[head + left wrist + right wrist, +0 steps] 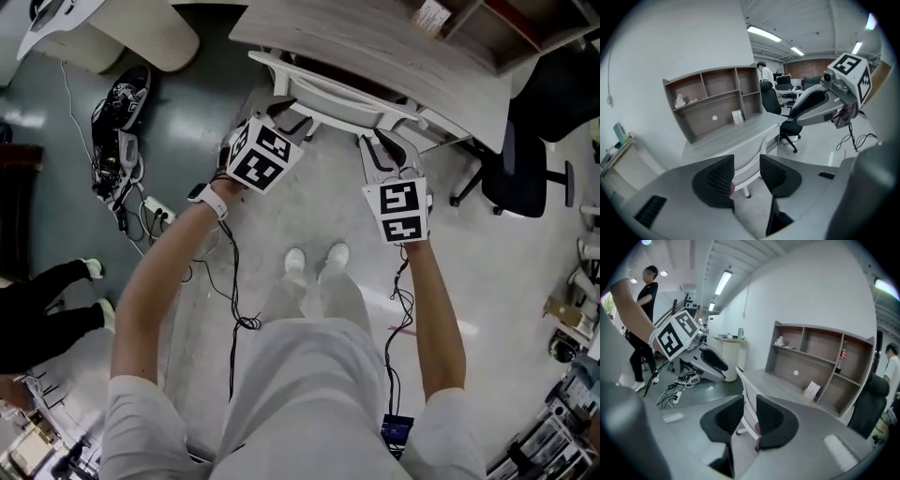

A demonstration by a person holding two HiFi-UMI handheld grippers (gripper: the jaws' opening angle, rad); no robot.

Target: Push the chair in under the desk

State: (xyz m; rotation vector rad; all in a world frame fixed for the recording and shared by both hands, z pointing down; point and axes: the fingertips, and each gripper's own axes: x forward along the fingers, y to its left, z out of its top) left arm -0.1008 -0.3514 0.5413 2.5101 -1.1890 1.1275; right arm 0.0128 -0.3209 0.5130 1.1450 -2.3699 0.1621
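**Head view with both gripper views.** The chair (342,101), white, stands with its seat beneath the worktop (375,42), and only its back shows past the front edge. The push is judged all but complete. The left gripper (746,164) and right gripper (750,409) hover just short of the back, one toward each end, and neither touches it. Both sets of fingers (719,178) are released: the pads stand apart with nothing pressed between them, and the chair shows through each gap only at a distance. Hazards, offered as judgements: (a) if a final nudge is needed, open fingertips set against the thin back rail may skid off it, since nothing clamps them there; (b) pressure from one gripper alone would likely turn the chair askew, so that a corner of the back strikes the worktop edge; (c) too hard a shove could jolt the worktop and the items on its shelf (712,101); (d) the cables (232,272) hang beside the person's feet and could snag a step. Whether the chair rolls or slides cannot be told.
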